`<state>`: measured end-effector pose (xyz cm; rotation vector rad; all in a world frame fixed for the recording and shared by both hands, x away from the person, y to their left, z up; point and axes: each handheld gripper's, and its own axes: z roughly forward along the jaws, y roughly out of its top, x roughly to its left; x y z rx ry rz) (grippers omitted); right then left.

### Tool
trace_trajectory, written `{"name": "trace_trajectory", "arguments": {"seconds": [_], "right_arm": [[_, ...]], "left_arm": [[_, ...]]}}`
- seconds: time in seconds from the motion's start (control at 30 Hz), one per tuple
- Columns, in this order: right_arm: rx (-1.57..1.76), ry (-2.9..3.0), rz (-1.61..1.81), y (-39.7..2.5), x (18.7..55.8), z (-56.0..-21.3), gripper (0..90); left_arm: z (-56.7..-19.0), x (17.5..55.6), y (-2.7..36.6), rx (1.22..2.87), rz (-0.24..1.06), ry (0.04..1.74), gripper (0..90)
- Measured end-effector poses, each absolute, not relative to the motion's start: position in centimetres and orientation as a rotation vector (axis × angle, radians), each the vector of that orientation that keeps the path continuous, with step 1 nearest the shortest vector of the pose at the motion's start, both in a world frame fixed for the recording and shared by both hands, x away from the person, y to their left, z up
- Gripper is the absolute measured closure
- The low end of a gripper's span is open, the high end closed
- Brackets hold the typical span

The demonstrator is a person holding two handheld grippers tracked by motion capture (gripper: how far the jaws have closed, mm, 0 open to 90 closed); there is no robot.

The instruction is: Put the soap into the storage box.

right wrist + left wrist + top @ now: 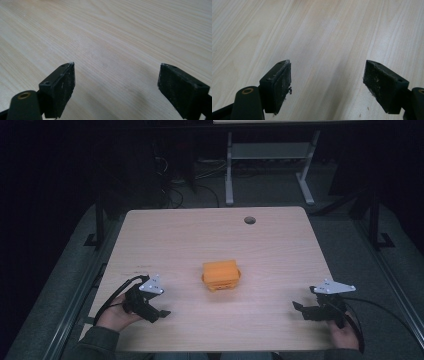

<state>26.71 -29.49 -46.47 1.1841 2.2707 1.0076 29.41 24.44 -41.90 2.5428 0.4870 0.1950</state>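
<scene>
An orange box-shaped object (221,275) sits near the middle of the light wooden table (210,235). My left gripper (159,313) rests low at the front left, held by a hand, well left of the orange object. In the left gripper view its jaws stand wide apart over bare wood, the left gripper (327,82) open and empty. My right gripper (300,308) is at the front right, also apart from the orange object. The right gripper (116,86) is open too, with only wood grain between its pads (62,87).
A round cable hole (249,220) lies near the table's far edge. Beyond the table stand a white desk frame (270,160) and dark floor with cables. Black cables trail from both grippers off the table's front corners.
</scene>
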Motion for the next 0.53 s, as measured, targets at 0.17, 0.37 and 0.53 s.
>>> {"name": "trace_trajectory", "arguments": {"seconds": [0.17,0.37,0.53], "right_arm": [[1.186,2.272,1.004,-29.5,26.7,-46.5,13.9],[1.193,2.273,1.003,-29.6,26.6,-46.6,13.9],[1.189,2.274,1.006,-29.6,26.7,-46.6,13.9]], "left_arm": [[-42.2,29.0,24.9,2.512,0.200,0.498,22.2],[-42.9,28.7,25.5,2.502,0.209,0.519,22.3],[-43.2,28.8,26.1,2.469,0.206,0.555,22.2]]}}
